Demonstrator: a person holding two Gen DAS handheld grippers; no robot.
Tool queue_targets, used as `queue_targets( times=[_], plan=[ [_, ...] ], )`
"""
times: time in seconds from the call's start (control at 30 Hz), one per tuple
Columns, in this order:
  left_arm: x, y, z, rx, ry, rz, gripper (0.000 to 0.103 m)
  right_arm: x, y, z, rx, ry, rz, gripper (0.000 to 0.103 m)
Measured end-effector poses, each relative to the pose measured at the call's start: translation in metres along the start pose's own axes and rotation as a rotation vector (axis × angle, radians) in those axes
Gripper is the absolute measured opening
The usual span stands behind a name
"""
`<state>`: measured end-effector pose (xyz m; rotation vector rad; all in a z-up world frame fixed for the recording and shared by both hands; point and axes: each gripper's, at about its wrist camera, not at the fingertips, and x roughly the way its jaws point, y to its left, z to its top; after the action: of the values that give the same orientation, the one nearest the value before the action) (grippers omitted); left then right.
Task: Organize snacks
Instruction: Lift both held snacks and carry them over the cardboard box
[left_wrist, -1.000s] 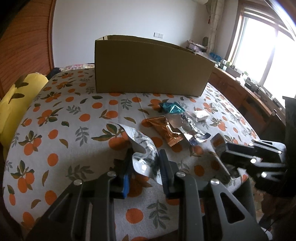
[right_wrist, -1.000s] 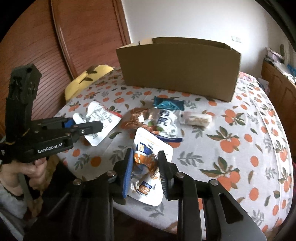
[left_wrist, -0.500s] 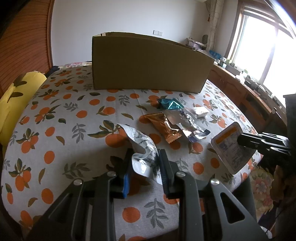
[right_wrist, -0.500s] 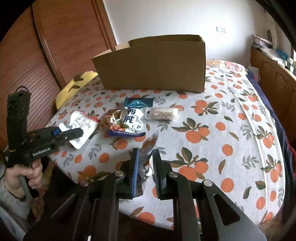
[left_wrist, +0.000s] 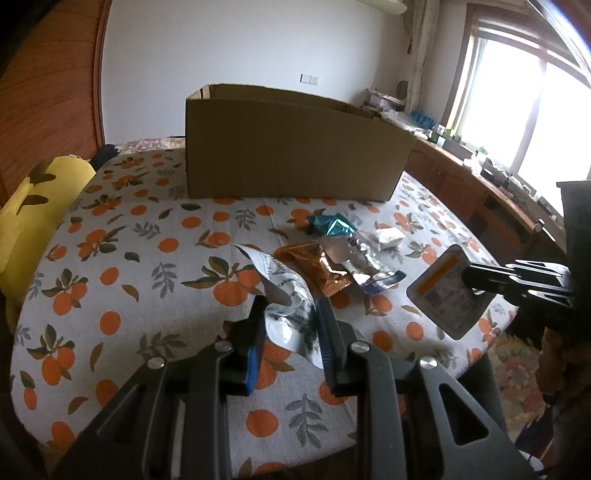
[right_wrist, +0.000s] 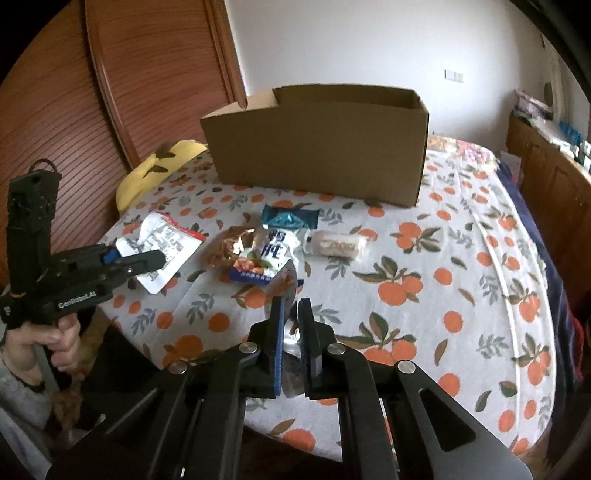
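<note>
Over the near edge of the surface (right_wrist: 461, 236), both tongs are busy. Left tongs (left_wrist: 290, 325) are clenched on a crinkly white-and-silver pouch (left_wrist: 286, 291), its top curling up and forward, lifted off the cloth. Right tongs (right_wrist: 290, 332) are squeezed nearly closed around a flat foil packet (left_wrist: 448, 291), held edge-on in the right view and out past the surface's right rim in the left view; it shows an orange band and rounded corners.

Rest of the snacks sit in a loose clump mid-surface: teal foil wrapper (right_wrist: 290, 218), coppery crumpled bag (right_wrist: 231, 245), white-and-blue pouch (right_wrist: 273, 254) lying partly over it, and a pale wrapped roll (right_wrist: 338, 243) just beside that. Cardboard box (right_wrist: 321, 147) stands open-topped behind them, with a strip of bare orange-print cloth between it and the pile. Plenty of open cloth on the right side of the surface too. Yellow cushion (left_wrist: 40, 206) hugs the left edge.
</note>
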<state>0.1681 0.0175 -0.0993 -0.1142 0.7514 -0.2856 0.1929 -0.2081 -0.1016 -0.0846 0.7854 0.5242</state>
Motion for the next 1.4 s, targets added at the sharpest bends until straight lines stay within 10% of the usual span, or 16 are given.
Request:
queue_targets(
  times=[0.77,1.4],
  plan=[
    [-0.03,-0.021,0.084,0.152,-0.134,0.013,0.025,-0.033,-0.01,0.086,-0.116,-0.113,-0.062,0.005],
    [0.02,-0.02,0.182,0.233,-0.182,0.029,0.025,-0.006,-0.023,0.181,-0.201,-0.178,-0.121,0.005]
  ],
)
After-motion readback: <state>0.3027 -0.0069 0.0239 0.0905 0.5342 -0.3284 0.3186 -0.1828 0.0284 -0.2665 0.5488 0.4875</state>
